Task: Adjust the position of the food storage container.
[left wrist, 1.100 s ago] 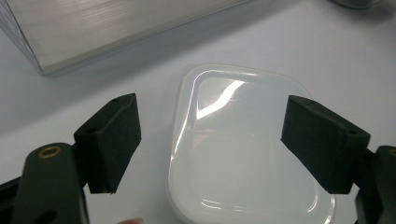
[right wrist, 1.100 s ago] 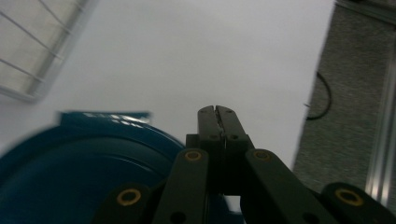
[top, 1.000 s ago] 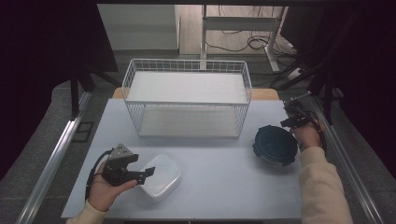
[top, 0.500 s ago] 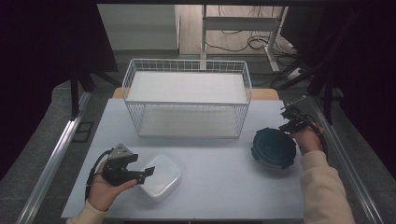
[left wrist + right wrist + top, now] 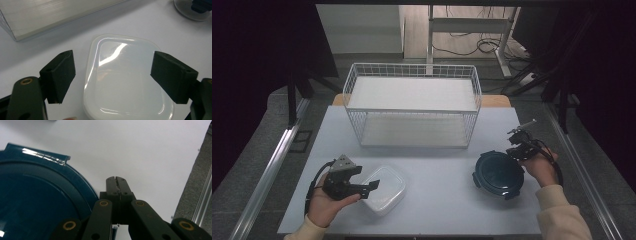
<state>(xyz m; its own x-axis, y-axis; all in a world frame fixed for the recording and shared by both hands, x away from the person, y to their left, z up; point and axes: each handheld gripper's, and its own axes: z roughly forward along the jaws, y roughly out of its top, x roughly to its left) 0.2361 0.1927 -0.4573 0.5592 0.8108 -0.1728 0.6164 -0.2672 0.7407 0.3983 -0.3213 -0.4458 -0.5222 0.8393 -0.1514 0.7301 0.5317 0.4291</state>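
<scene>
Left gripper (image 5: 112, 77): jaws spread wide, one on each side of the translucent white lid (image 5: 125, 80), pads clear of its edges, nothing pinched. The lid lies flat on the table (image 5: 437, 205), front-left in the high view, rounded-square, just ahead of the left hand (image 5: 329, 207).

Right gripper (image 5: 116, 181): jaws pressed together, empty. Tips sit just beside the rim of the dark blue round container (image 5: 37, 202), over bare tabletop; contact with the rim can't be told. In the high view that gripper (image 5: 518, 146) is at the container's upper-right edge, with the right hand (image 5: 542, 167) behind it.

Counts: two grippers, one white lid, one blue round container with latch tabs on its rim, one white wire basket (image 5: 412, 107).

Layout: lid and container are well apart, at opposite ends of the table's near half. The basket stands upright at the back centre, between and behind them, touching neither.
</scene>
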